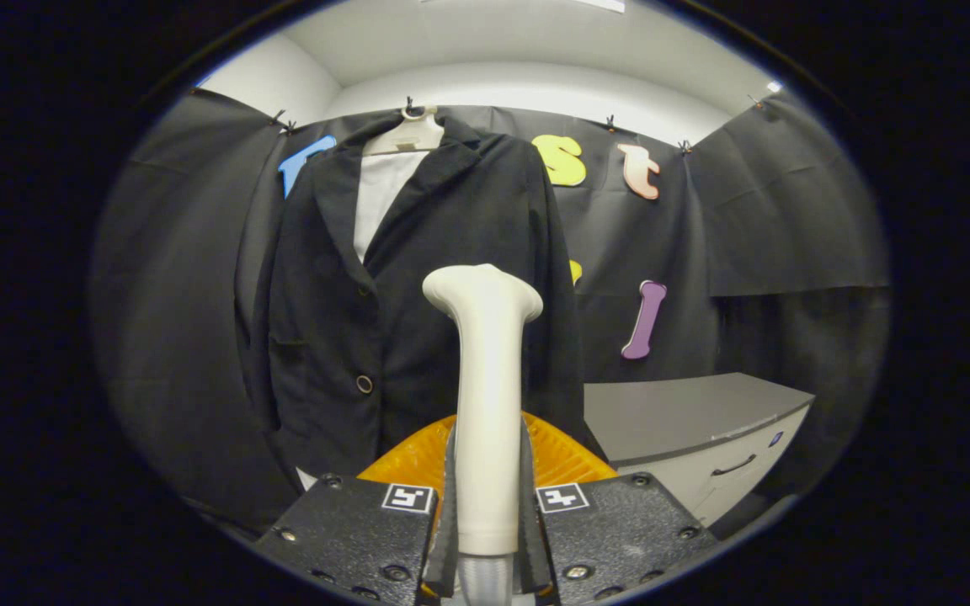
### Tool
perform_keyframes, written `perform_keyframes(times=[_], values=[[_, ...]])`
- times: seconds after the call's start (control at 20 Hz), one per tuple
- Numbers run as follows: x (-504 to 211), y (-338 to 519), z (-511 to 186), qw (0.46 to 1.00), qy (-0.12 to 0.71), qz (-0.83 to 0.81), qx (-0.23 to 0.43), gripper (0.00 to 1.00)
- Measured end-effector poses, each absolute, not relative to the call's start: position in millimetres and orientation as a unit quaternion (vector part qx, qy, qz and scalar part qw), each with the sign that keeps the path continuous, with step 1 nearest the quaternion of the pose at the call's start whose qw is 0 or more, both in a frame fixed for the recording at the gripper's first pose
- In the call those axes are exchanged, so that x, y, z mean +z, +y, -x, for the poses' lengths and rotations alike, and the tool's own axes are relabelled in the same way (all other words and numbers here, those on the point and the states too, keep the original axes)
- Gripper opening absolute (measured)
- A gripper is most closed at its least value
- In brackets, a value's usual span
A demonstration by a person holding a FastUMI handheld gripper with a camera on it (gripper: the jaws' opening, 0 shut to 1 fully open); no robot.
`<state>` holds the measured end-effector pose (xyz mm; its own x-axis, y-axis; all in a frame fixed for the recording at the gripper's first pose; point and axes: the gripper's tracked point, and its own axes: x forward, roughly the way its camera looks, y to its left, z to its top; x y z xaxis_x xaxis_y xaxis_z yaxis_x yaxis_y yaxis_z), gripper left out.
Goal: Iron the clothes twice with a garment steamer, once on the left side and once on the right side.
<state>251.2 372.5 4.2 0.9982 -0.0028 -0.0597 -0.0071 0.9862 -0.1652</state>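
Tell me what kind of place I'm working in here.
Likely a staged recording booth: black cloth wall, a dark suit jacket hung on a pale hanger, a grey drawer cabinet beside it. The gripper is shut on a white garment steamer.

The gripper [487,505] shows as two broad black blocks with a rough, pebbled surface, standing one on either side of the cream steamer handle [487,404]. Each block carries a small square white-and-black marker tag at its inner top corner, the corner nearest the handle. Round silver screw heads stud both blocks along their upper and lower edges. Slim fingers [450,513] run up from between the blocks and press the handle from both sides.
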Motion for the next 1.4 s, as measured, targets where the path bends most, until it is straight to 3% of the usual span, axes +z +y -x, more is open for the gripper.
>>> perform_keyframes(times=[1.4], values=[[-154, 361, -203, 0.97, 0.192, 0.151, 0.011, 0.31]])
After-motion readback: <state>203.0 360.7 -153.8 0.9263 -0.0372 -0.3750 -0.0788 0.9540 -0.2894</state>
